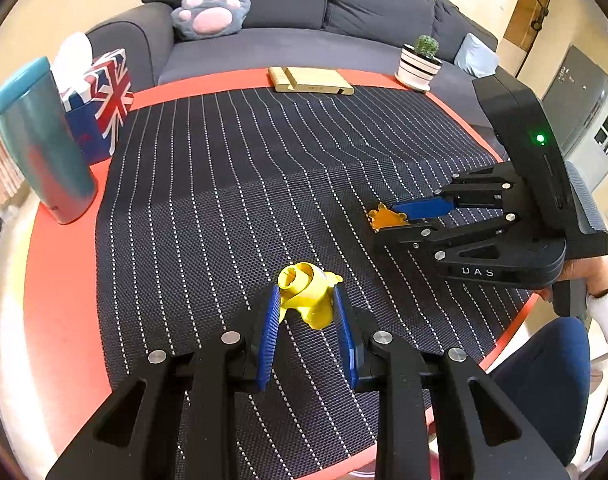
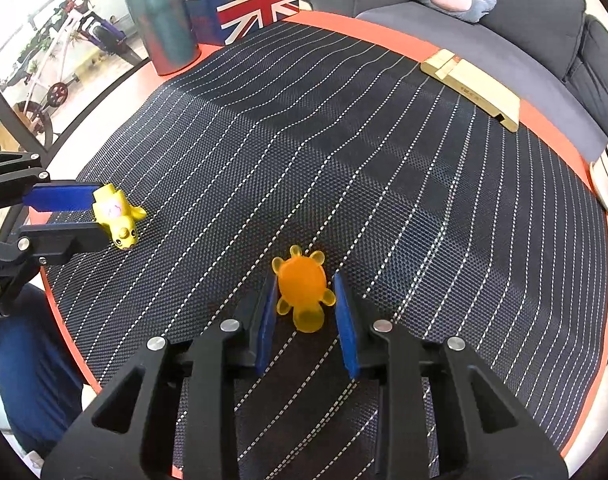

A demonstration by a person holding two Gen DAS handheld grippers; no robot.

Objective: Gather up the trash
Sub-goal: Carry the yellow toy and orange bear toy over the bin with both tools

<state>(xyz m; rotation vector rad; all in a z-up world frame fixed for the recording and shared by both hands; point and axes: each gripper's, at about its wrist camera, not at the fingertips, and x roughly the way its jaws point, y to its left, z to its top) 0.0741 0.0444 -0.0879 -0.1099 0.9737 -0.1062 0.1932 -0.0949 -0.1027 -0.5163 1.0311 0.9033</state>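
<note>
A: Where is the trash?

B: Two small toy-like pieces lie on the striped mat (image 1: 264,184) over the round orange surface (image 1: 60,280). The left gripper (image 1: 307,304) has its fingers clenched on a yellow figure (image 1: 308,294) near the surface's near edge. The right gripper (image 2: 304,300) has its fingers clamped on an orange figure (image 2: 302,282) (translucent, rubbery-looking).

A: How far along?

B: Early, I judge. Both pieces are grasped but seem to rest on the mat. Lifting and dropping them remains; the teal bin (image 2: 162,16) stands at the far edge.
</note>
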